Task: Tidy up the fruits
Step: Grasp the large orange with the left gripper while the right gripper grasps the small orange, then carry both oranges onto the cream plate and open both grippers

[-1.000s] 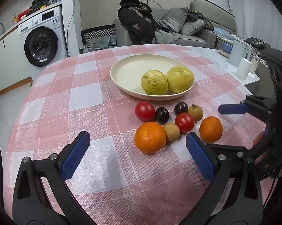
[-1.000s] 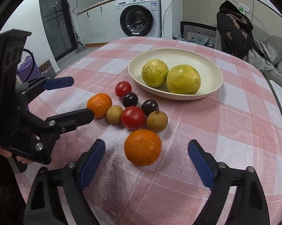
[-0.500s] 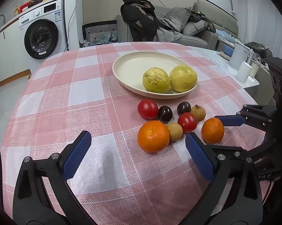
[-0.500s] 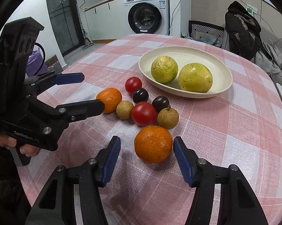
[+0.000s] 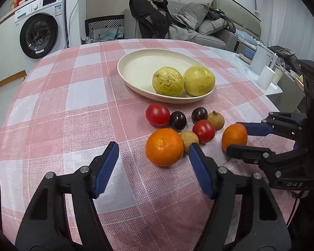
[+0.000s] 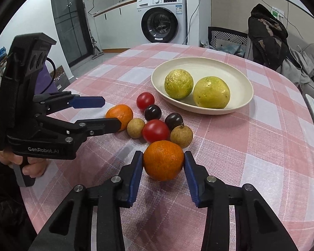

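Observation:
Two oranges lie on the pink checked tablecloth among small fruit. My right gripper (image 6: 162, 154) has its blue pads against both sides of the near orange (image 6: 163, 160), its jaws still closing; the left wrist view shows that gripper (image 5: 233, 137) around the same orange (image 5: 234, 136). My left gripper (image 5: 153, 147) is closing too. The other orange (image 5: 164, 146) sits between its fingertips with a gap on the left side, also seen from the side (image 6: 120, 114). A cream plate (image 6: 236, 77) behind holds two yellow-green fruits (image 6: 179, 83).
Two red tomatoes (image 6: 156, 130), two dark plums (image 6: 152, 112) and two brown longans (image 6: 181, 136) cluster between the oranges and the plate. A hand (image 6: 29, 165) holds the left gripper's handle. White containers (image 5: 265, 76) stand on a side table at right.
Both pairs of jaws have narrowed. The right pads came in from wide apart to touch the near orange. The left fingers moved closer around the other orange.

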`<state>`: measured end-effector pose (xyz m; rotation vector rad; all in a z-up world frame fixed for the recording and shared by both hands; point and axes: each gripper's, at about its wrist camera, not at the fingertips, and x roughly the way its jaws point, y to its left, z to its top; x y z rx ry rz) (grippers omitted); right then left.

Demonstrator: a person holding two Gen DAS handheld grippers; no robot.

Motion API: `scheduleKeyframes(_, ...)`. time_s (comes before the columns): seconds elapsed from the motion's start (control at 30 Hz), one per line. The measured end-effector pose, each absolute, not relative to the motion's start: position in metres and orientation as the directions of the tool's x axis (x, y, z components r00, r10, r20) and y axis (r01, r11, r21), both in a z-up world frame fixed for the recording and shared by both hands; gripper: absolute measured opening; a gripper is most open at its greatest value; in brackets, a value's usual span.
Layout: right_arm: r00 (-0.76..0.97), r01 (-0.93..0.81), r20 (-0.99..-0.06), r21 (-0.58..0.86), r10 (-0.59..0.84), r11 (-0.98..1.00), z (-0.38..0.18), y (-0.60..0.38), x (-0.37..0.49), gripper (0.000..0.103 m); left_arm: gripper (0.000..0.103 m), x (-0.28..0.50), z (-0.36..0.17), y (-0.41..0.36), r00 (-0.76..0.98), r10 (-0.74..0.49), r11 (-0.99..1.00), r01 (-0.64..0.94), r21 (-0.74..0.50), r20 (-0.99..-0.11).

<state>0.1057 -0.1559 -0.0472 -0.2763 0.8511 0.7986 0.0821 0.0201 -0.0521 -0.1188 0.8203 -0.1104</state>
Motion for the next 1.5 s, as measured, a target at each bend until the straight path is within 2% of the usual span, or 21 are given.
scheduleKeyframes(0.23,0.399,-0.72,-0.757,0.091,0.518,0.688,-0.045,-0.156,0.107,0.04,0.045,0.087,-0.058,0.023,0.651,-0.21,0.974,0.075,-0.213,-0.73)
scheduleKeyframes(0.3,0.398,-0.721,-0.756,0.093,0.52,0.687,-0.046,-0.157,0.106,0.04,0.036,0.089,-0.059,0.022,0.643,-0.236,0.968,0.091,-0.234,-0.728)
scheduleKeyframes(0.93,0.426,-0.704,-0.736,0.095,0.526,0.703,-0.042,-0.164,0.109,0.04,0.035,0.086,-0.054,0.022,0.667,-0.214,0.973,0.082,-0.216,-0.713)
scheduleKeyframes(1.5,0.569,-0.602,-0.61,0.147,0.551,0.785,-0.009,-0.182,0.139,0.04,0.035,0.077,-0.016,0.022,0.78,-0.165,0.982,0.076,-0.17,-0.603)
